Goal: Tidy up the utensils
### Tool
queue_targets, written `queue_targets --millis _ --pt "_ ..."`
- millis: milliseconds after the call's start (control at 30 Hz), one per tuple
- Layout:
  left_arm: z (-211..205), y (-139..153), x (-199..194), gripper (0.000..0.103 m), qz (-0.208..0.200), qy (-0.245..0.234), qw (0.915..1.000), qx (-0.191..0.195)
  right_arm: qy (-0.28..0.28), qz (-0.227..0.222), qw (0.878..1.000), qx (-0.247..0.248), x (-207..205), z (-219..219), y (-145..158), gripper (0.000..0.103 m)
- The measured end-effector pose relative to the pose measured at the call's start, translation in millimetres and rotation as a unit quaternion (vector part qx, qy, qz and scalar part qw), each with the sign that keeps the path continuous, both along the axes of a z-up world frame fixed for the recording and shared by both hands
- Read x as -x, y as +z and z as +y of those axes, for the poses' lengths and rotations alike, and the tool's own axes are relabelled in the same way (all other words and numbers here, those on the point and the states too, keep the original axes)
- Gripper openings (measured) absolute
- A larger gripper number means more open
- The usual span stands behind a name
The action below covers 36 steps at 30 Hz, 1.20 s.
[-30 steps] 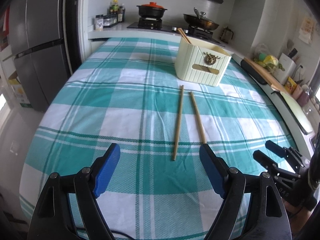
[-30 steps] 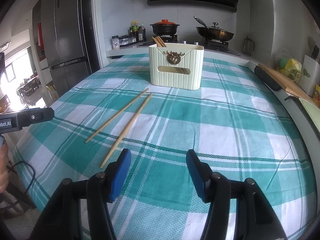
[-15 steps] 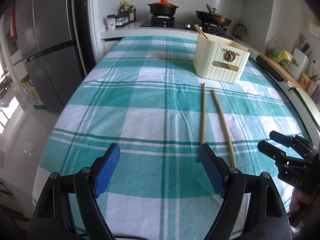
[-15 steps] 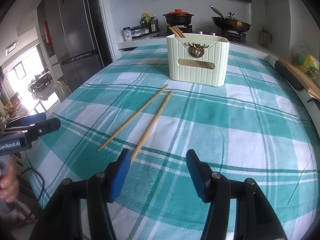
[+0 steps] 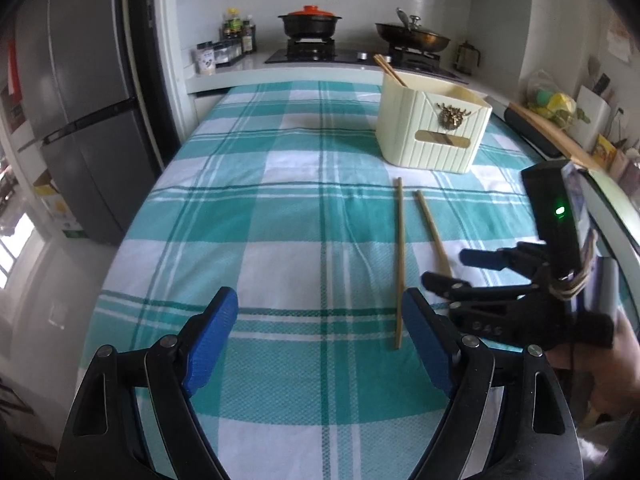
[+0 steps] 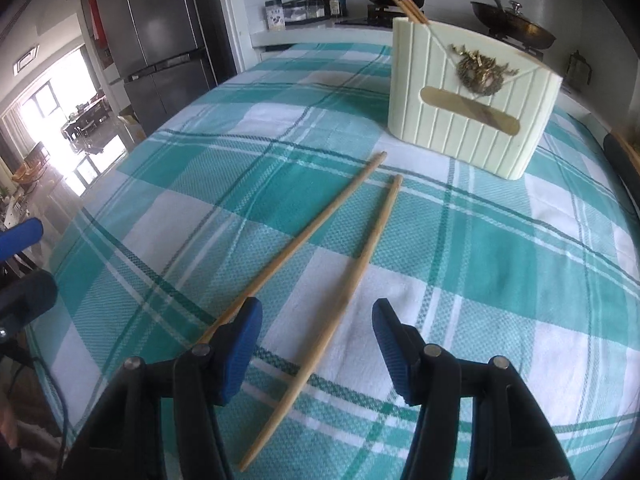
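right gripper (image 6: 316,344): tilted down, jaws apart astride nearer chopstick (image 6: 340,292), ungripped | left gripper (image 5: 320,336): tilted down, jaws wide, empty, above tablecloth (image 5: 280,220)

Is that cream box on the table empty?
No. The cream box stands upright with chopstick ends poking from its top corner.

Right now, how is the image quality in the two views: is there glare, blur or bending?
Left wrist view: sharp, soft even light; the tablecloth stripes bow outward, and the corners are dark. Right wrist view: the bright doorway at far left is washed out and glares on the floor; the chopsticks and holder are sharp, with the cloth's edges curved by the lens.
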<state>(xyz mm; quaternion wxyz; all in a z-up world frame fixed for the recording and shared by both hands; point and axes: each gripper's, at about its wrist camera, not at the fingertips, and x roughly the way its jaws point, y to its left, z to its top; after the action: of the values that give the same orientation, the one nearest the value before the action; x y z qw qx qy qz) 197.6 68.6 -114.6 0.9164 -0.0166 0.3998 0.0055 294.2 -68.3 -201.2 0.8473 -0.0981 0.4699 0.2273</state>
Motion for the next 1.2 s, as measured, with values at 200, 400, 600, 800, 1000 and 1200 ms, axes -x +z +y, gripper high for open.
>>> queue_targets --millis 200,400,600,800,1000,1200 --pt "-25 -18 -45 0.085 0.028 -0.058 0.9979 -0.011 -0.005 -0.027 0.999 0.021 -1 -9 0 0.014" --pt "-42 -50 -80 0.085 0.062 -0.072 0.9949 -0.033 -0.057 -0.033 0.997 0.027 -1 -58 2 0.009" --pt "-52 -68 -85 0.079 0.08 -0.073 0.9919 -0.066 -0.105 -0.036 0.994 0.019 13 -122 1 0.009" --pt "-58 -74 -76 0.006 0.089 -0.067 0.9929 -0.041 -0.141 -0.052 0.988 0.031 42 -165 0 0.009" --pt "-57 -73 -45 0.004 0.092 -0.029 0.9951 0.023 -0.181 -0.075 0.979 0.05 64 -200 0 0.009" --pt "-63 -70 -18 0.008 0.109 -0.037 0.9904 0.077 -0.172 -0.056 0.983 0.036 69 -214 2 0.012"
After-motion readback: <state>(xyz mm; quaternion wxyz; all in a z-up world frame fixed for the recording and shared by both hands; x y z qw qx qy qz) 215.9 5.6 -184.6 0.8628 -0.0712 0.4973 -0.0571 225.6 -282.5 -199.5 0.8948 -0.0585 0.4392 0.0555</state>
